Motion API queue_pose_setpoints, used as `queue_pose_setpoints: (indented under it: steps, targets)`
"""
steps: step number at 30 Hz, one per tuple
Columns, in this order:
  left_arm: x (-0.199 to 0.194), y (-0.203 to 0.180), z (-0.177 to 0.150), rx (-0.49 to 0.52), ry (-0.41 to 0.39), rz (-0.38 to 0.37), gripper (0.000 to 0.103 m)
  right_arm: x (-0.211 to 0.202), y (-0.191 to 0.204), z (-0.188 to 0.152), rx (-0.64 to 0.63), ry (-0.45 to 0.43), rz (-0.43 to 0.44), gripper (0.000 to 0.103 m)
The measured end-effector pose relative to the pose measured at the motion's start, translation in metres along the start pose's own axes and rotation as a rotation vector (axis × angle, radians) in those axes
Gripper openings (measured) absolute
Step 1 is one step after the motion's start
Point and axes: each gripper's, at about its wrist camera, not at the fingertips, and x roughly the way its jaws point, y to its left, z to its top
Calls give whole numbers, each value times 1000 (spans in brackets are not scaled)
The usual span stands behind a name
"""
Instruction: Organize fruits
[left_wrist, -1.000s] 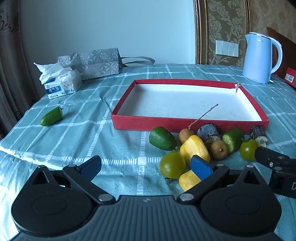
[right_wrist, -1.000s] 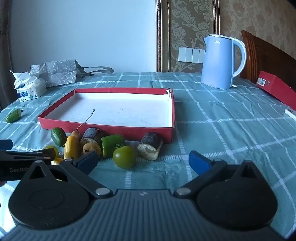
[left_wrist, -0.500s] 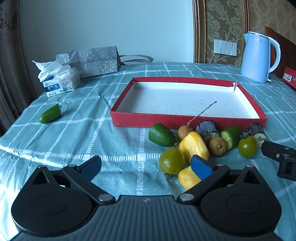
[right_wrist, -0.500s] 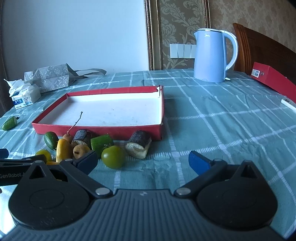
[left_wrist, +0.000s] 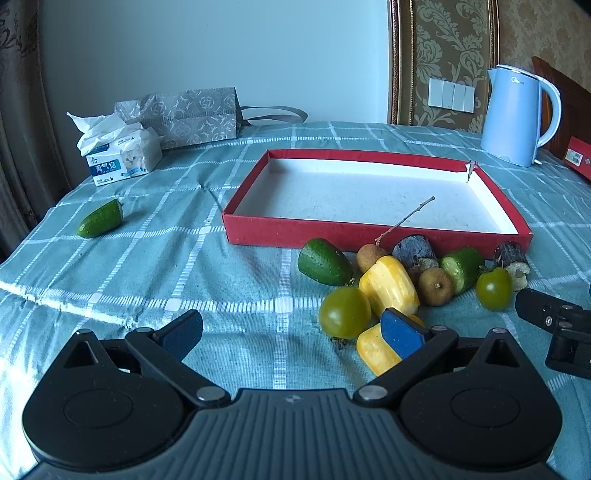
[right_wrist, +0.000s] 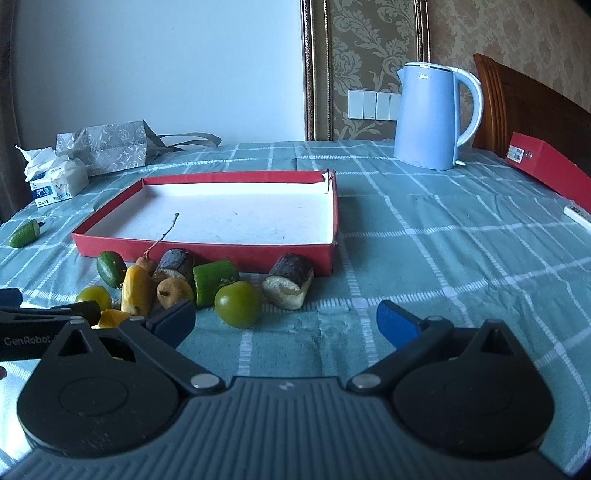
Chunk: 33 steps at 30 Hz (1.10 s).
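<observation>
Left claw (left_wrist: 291, 334): held wide open above the bench (left_wrist: 147, 266), nothing between its pads; its right pad (left_wrist: 400, 338) is seen in front of a yellow fruit piece (left_wrist: 375, 352).
Right claw (right_wrist: 286, 321): spread open, empty, low over the cloth; a green round fruit (right_wrist: 238, 303) is seen just beyond its left pad (right_wrist: 173, 321).
Fruit cluster: piled on the cloth against the near wall of the red tray (left_wrist: 332, 234), outside it; green, yellow, brown and dark pieces are touching one another.
Stray green piece (left_wrist: 100, 218): set well apart, left of the tray.
Tray contents: only a thin twig (left_wrist: 406, 218) is seen over it.
Background: blue kettle (left_wrist: 515, 114), tissue pack (left_wrist: 118, 155).
</observation>
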Motion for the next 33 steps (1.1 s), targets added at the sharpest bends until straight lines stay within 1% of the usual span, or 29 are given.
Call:
queue_pose_setpoints:
  steps: [3,12,24,33]
  targets:
    - [0,0,-1,-1,-1,-3,103,1,-1,-1,6,4,-6,103]
    - [0,0,-2,5,-3,2,103,-2,-2,-3,-11,-24,-45,103]
    - [0,1,-6,0,1,10,103,-4,-4,-3,-3,-34,-43,103]
    - [-1,1,-8,-2,-1,13,103,-1,-12,-2,29,-30,-51,103]
